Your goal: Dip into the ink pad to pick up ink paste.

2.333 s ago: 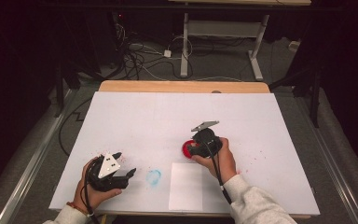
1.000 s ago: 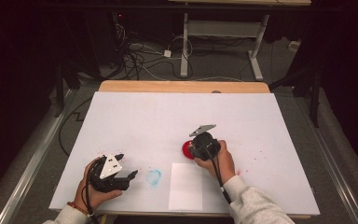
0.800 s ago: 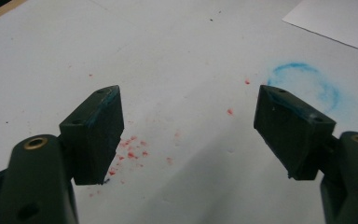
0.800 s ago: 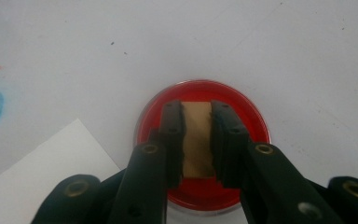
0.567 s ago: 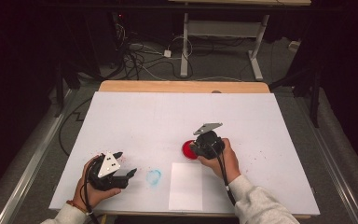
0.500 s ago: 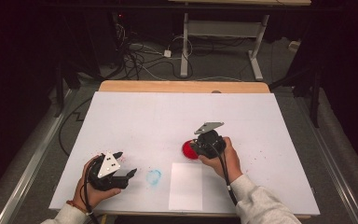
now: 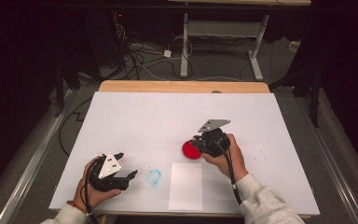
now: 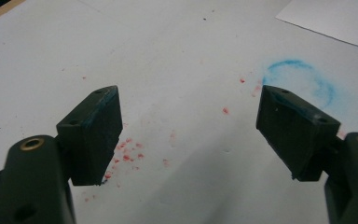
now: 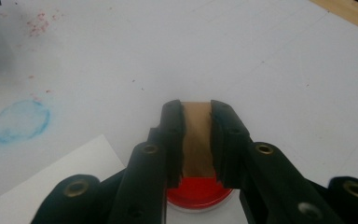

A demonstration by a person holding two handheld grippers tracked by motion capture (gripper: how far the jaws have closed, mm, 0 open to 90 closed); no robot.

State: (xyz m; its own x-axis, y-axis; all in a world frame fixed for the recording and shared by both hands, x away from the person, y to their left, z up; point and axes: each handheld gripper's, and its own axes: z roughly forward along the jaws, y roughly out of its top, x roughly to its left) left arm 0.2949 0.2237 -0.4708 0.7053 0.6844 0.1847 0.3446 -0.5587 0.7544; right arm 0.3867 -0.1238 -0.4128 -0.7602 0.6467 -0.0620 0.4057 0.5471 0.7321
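Brown stamp handle (image 9: 196, 140) clamped between right gripper (image 9: 196, 140) fingers (image 9: 172, 135) — red base below.

- The right gripper (image 7: 204, 142), jaws clamped on a brown handle (image 9: 196, 137), has lifted a little off the worktop (image 7: 135, 121)
- The right hand (image 7: 224, 156) has shifted slightly up the high view, taking the red stamp (image 7: 191, 150) with it

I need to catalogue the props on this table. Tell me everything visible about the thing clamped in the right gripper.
It is a stamp: a tan, wood-like handle above a round base with a bright red face. The right gripper is shut on the handle, one black jaw on each side. The red base sits over the white table, beside a white sheet of paper; whether it touches the table is unclear.
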